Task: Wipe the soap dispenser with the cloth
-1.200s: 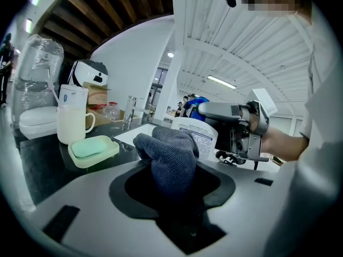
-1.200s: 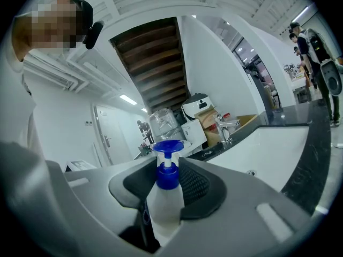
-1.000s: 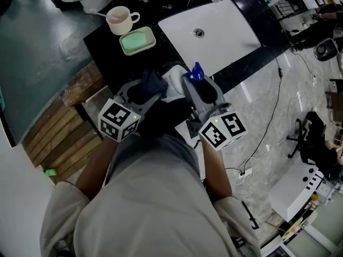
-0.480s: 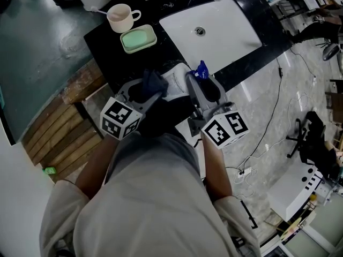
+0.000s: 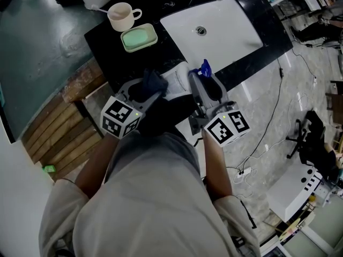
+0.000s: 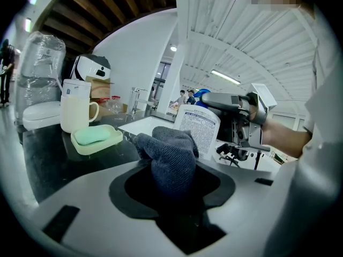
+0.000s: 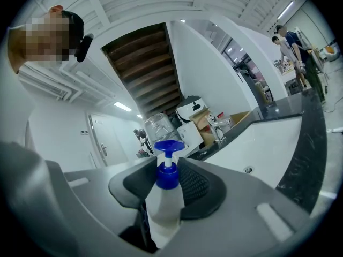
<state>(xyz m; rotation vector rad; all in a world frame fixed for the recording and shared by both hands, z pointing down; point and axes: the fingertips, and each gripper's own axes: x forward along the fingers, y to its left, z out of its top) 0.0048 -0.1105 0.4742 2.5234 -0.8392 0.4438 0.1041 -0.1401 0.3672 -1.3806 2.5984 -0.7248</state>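
Left gripper [image 5: 147, 88] was clamped on the bunched cloth [image 6: 171, 157]; right gripper [image 5: 202, 84] pinched the soap dispenser [image 7: 163, 208] over the counter edge, short of the sink [image 5: 214, 31]. Within the last second the dispenser edged slightly rightward, cloth staying against its label — wiping judged under way.

soap dispenser [image 7: 163, 208]: 1, blue pump | cloth [image 6: 171, 157]: 1, grey | grippers: 2, left gripper [image 5: 146, 89] and right gripper [image 5: 201, 84], lower centre of head view | mug [image 5: 120, 16]: 1, upper left | soap dish [image 5: 139, 38]: 1, green, upper left | sink [image 5: 228, 33]: 1, white, top centre
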